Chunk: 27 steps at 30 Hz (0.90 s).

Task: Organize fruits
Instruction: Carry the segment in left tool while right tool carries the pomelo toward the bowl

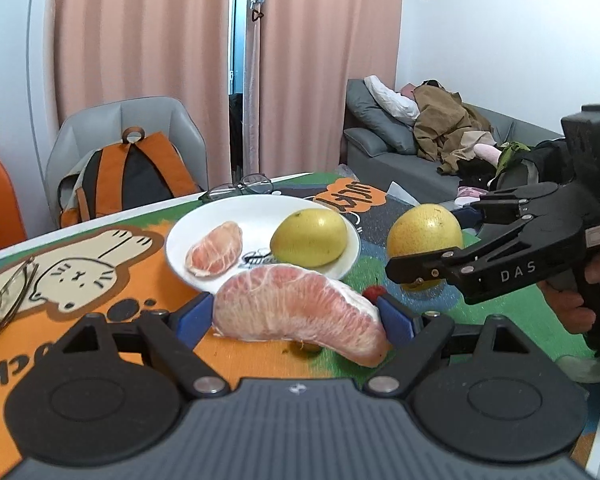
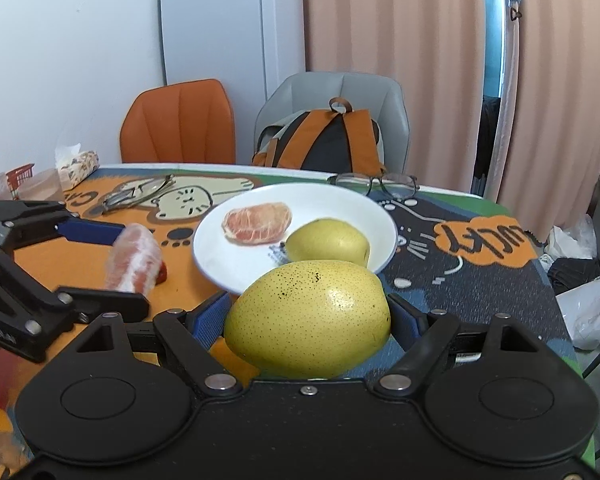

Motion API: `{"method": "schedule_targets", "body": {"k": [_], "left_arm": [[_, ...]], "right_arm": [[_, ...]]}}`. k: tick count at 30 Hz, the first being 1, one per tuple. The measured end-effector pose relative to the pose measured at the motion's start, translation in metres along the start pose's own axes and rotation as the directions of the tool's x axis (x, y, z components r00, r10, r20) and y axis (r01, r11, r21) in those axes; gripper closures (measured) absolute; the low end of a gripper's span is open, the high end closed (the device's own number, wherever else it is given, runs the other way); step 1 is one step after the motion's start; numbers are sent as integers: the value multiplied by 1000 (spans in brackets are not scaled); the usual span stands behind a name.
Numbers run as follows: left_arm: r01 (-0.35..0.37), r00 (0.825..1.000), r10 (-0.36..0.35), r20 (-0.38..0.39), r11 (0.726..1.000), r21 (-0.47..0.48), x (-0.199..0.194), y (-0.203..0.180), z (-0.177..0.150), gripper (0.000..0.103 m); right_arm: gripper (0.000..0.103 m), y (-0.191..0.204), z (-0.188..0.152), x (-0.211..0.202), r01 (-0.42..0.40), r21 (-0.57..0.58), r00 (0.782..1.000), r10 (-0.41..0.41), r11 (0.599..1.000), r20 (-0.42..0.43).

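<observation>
My left gripper (image 1: pixel 296 314) is shut on a large peeled pink pomelo segment (image 1: pixel 300 310), held just in front of the white plate (image 1: pixel 260 208); it also shows in the right wrist view (image 2: pixel 134 258). The plate holds a smaller peeled segment (image 1: pixel 215 249) and a yellow pear (image 1: pixel 309 237). My right gripper (image 2: pixel 308 316) is shut on a second yellow pear (image 2: pixel 310 318), just right of the plate (image 2: pixel 364 204); that pear shows in the left wrist view (image 1: pixel 425 236).
The table wears a cartoon cat mat (image 2: pixel 460 280). Two pairs of glasses lie on it (image 2: pixel 374 184) (image 2: pixel 140 194). A small red fruit (image 1: pixel 374 292) lies behind the held segment. Chairs and a backpack (image 2: pixel 324 140) stand behind; a tissue pack (image 2: pixel 76 164) lies far left.
</observation>
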<state>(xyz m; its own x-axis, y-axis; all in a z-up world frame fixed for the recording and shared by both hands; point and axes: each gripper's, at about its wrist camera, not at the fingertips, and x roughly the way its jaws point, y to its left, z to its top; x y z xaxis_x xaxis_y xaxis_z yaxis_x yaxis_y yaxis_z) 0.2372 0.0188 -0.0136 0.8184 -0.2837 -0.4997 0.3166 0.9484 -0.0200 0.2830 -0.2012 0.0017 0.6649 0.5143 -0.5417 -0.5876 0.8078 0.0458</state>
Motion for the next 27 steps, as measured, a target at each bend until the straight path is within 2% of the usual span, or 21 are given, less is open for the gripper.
{"method": "schedule_targets", "body": {"k": [27], "left_arm": [[-31,999,30,-20,999,-17,64,9,25,16]], "right_arm": [[23,-24,44,45,21,39,1000,-21,999,2]]}}
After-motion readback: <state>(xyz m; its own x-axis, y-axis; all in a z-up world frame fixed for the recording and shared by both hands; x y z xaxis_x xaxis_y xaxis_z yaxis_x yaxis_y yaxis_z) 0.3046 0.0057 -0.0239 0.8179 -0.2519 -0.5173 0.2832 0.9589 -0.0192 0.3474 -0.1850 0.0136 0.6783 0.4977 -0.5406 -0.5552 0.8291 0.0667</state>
